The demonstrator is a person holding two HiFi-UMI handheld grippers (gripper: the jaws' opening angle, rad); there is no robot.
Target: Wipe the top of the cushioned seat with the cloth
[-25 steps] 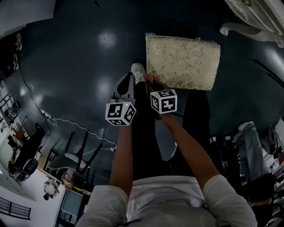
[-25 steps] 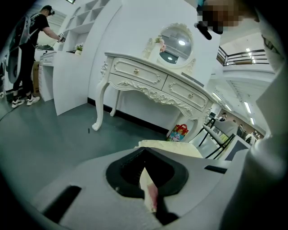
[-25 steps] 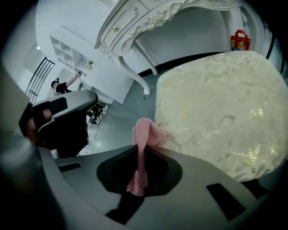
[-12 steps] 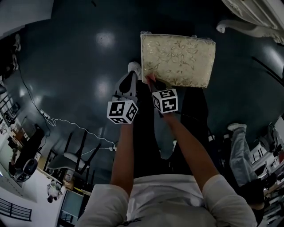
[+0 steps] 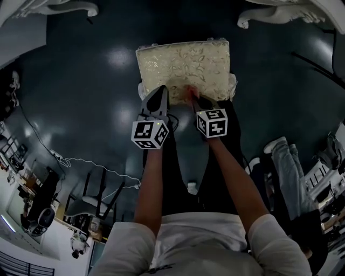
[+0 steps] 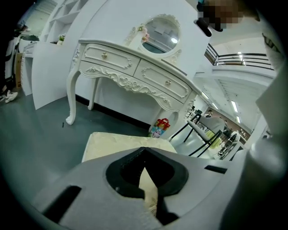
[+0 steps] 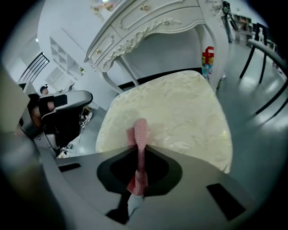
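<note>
The cream patterned cushioned seat (image 5: 183, 63) stands on the dark floor straight ahead of me. My right gripper (image 5: 192, 97) is shut on a pink cloth (image 7: 139, 134), which sticks up from between the jaws over the seat's near edge (image 7: 175, 112). My left gripper (image 5: 160, 91) hangs beside it over the seat's near left corner, jaws shut with nothing held. In the left gripper view (image 6: 144, 151) the seat (image 6: 114, 141) lies just beyond the jaw tips. Whether the cloth touches the cushion I cannot tell.
A white carved dressing table (image 6: 130, 74) with an oval mirror (image 6: 158, 33) stands behind the seat, its legs (image 5: 277, 13) at the top of the head view. A red bag (image 6: 158, 128) sits under it. Black chairs (image 6: 202, 134) stand right; a cable (image 5: 91, 161) trails on the floor.
The seat has shifted from the upper right to straight ahead. Both grippers have moved forward over its near edge, the right one still holding the cloth.
</note>
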